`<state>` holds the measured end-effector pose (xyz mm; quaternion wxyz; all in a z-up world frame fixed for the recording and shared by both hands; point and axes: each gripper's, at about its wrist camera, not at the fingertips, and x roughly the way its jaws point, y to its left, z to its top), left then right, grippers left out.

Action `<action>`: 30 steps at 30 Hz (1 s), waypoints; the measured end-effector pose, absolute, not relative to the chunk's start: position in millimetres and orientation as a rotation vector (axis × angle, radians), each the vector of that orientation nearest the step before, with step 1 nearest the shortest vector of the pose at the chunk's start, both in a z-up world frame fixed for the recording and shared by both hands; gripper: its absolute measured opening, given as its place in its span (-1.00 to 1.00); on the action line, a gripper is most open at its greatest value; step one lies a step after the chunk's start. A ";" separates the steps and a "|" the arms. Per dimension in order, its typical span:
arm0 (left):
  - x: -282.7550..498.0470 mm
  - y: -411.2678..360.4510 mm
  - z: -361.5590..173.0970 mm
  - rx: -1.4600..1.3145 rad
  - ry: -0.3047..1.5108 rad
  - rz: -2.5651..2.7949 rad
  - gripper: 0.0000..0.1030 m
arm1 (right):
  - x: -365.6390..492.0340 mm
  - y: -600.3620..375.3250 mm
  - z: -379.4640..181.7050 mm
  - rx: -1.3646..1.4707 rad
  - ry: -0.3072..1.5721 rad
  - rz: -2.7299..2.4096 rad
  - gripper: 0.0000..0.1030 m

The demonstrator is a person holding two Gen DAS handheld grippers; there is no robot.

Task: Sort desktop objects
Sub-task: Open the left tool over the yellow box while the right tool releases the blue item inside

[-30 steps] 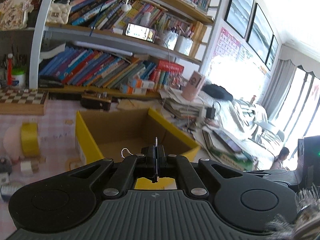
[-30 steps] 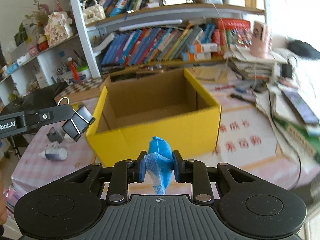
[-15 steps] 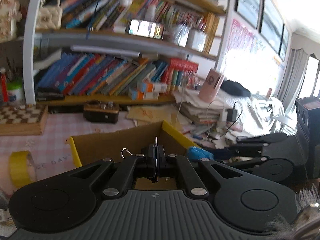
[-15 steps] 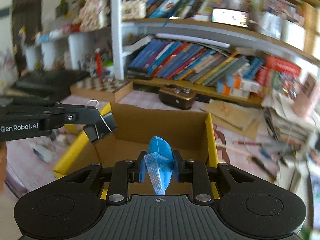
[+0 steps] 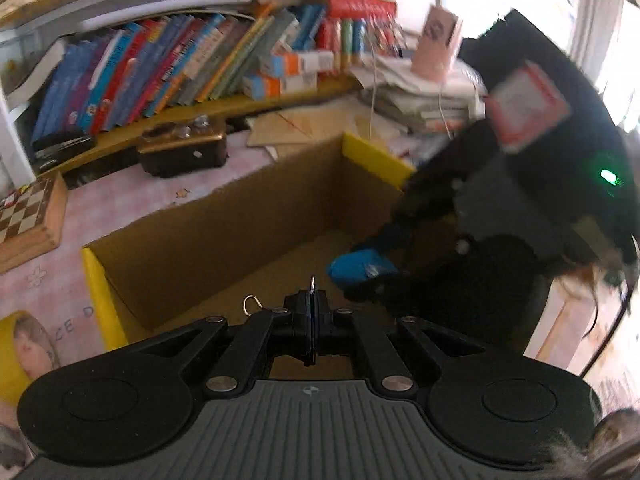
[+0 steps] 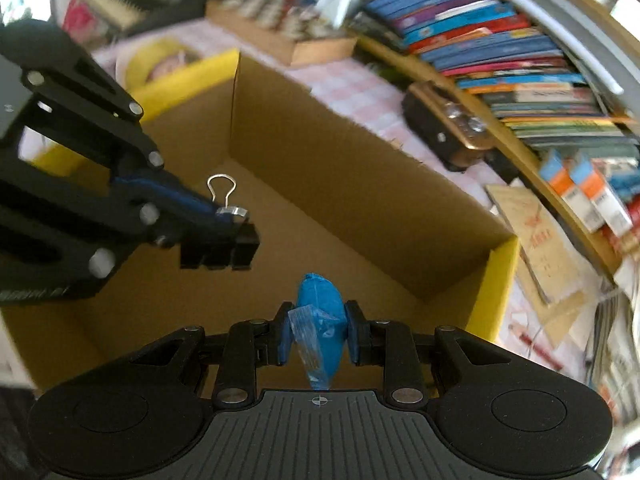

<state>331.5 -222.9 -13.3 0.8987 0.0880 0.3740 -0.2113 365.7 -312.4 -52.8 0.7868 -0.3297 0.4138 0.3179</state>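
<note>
Step in hand: I am carrying two things to drop them; both grippers hang over the open mouth of the cardboard box (image 6: 360,184), its yellow outer walls around a bare brown floor; I judge this the delivery step, neither thing let go yet.
Left gripper (image 6: 228,220): its jaws are pressed together on one wire handle of a black binder clip (image 6: 218,250); the clip's body hangs below the fingertips, above the box floor and clear of the walls.
Right gripper (image 6: 316,332): its jaws pinch a blue packet (image 6: 320,320) in clear wrap; it stands between the pads, above the near part of the box floor.
Next move: I judge each hand needs only to spread its jaws; both loads are already inside the rim, so a drop should land on the floor; the clip may swing on its handle, so I would steady it first.
Left wrist view alone: the clip shows only as thin wire loops above the closed pads; the right gripper reaches in from the right with the blue packet; a chessboard (image 5: 28,220) and a brown case (image 5: 182,152) lie on the pink cloth behind the box.
Right wrist view alone: the clip's black body, hidden in the other view; the whole box floor, bare as far as I can see; a yellow tape roll (image 6: 160,62) just beyond the far left wall.
</note>
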 end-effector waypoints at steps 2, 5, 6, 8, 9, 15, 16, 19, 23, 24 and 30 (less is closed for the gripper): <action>333.8 -226.7 -15.7 0.220 0.791 -0.444 -0.97 | 371.7 -309.2 -59.0 -0.733 0.918 0.697 -0.50; 336.9 -229.9 -15.8 0.243 0.802 -0.443 -0.96 | 375.6 -306.8 -66.6 -0.746 0.963 0.707 -0.50; 338.2 -230.1 -15.9 0.245 0.805 -0.435 -0.96 | 374.6 -306.5 -67.3 -0.749 0.968 0.714 -0.50; 339.4 -227.8 -14.7 0.225 0.805 -0.428 -0.73 | 374.2 -307.1 -68.4 -0.757 0.986 0.715 -0.49; 339.7 -226.3 -13.9 0.216 0.801 -0.426 -0.35 | 375.4 -307.0 -68.7 -0.757 0.988 0.710 -0.46; 336.0 -217.6 -8.4 0.158 0.750 -0.405 0.26 | 370.9 -309.8 -62.5 -0.739 0.947 0.705 -0.15; 334.2 -215.5 -7.4 0.147 0.739 -0.403 0.31 | 369.7 -311.1 -60.3 -0.722 0.941 0.698 -0.04; 328.1 -209.6 -1.3 0.131 0.696 -0.374 0.50 | 365.6 -313.8 -50.4 -0.658 0.908 0.682 0.10; 312.0 -194.1 16.9 0.068 0.598 -0.328 0.80 | 349.3 -325.5 -29.3 -0.542 0.838 0.634 0.34; 307.3 -190.3 21.9 0.050 0.574 -0.326 0.87 | 345.7 -328.5 -23.6 -0.511 0.821 0.622 0.37; 273.3 -173.4 50.4 0.025 0.441 -0.314 1.00 | 313.3 -352.2 14.8 -0.316 0.696 0.481 0.69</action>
